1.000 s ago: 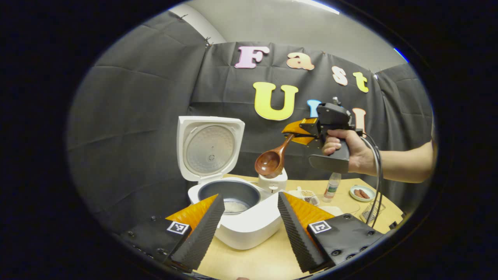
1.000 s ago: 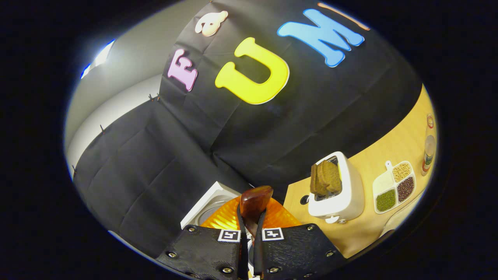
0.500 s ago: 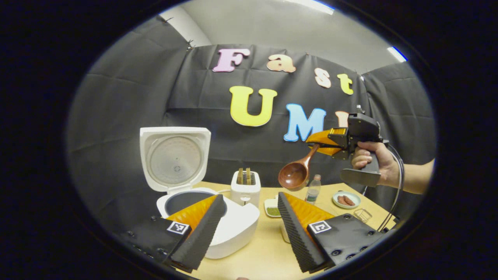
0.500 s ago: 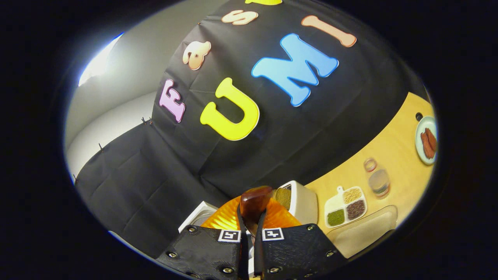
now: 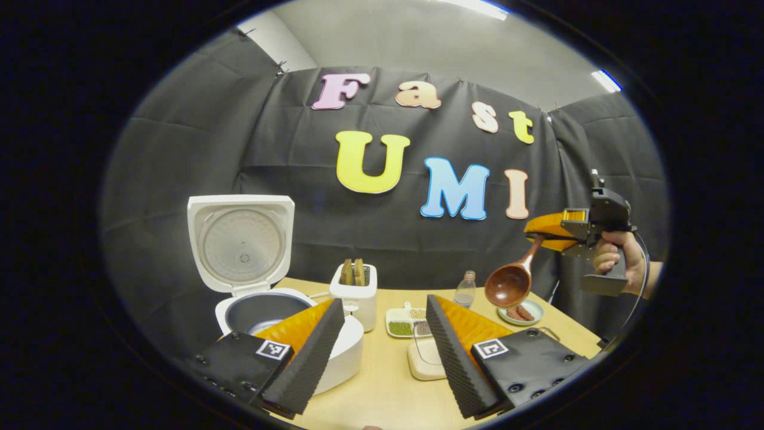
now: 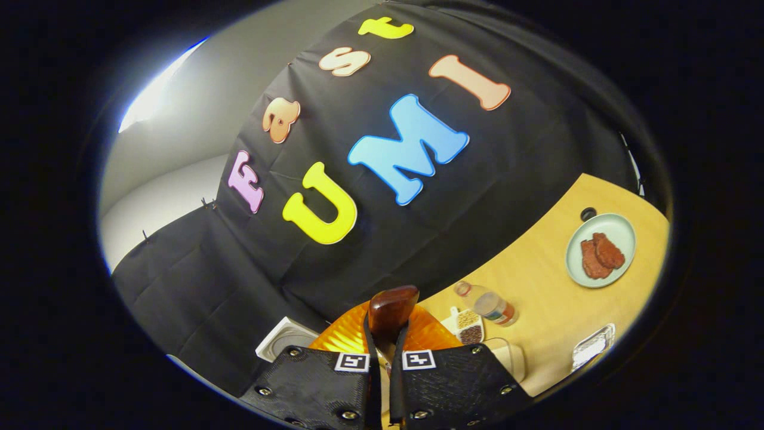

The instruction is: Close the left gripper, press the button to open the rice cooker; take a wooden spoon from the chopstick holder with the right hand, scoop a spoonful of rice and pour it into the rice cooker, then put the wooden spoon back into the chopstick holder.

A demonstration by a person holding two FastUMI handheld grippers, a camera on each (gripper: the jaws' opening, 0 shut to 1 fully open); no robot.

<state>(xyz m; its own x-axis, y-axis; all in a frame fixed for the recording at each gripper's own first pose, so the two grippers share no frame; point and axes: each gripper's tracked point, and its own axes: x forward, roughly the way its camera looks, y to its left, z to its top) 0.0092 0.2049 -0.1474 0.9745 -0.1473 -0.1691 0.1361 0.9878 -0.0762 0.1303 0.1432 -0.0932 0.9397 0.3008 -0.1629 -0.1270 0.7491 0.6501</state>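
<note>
In the left gripper view the white rice cooker (image 5: 343, 352) stands at the left with its lid (image 5: 242, 242) up and its dark inner pot (image 5: 256, 310) exposed. My left gripper (image 5: 382, 337) is open over the table in front of it, holding nothing. At the far right a hand holds my right gripper (image 5: 540, 234) in the air, shut on the handle of the wooden spoon (image 5: 508, 284); the bowl hangs down above the table's right side. In the right gripper view the spoon (image 6: 391, 307) sticks out between the shut fingers of that gripper (image 6: 382, 340).
A white toaster (image 5: 355, 292) holding bread stands right of the cooker. Beyond it are a divided dish of grains (image 5: 406, 322), a bottle (image 5: 464, 289), a plate of meat (image 6: 600, 251), a pale lidded container (image 5: 425, 358) and a small foil tray (image 6: 591, 346) on the wooden table (image 5: 388, 382).
The right gripper has carried the spoon to the right, away from above the cooker toward the table's right side. The left gripper's view has swung right too; it stays open.
</note>
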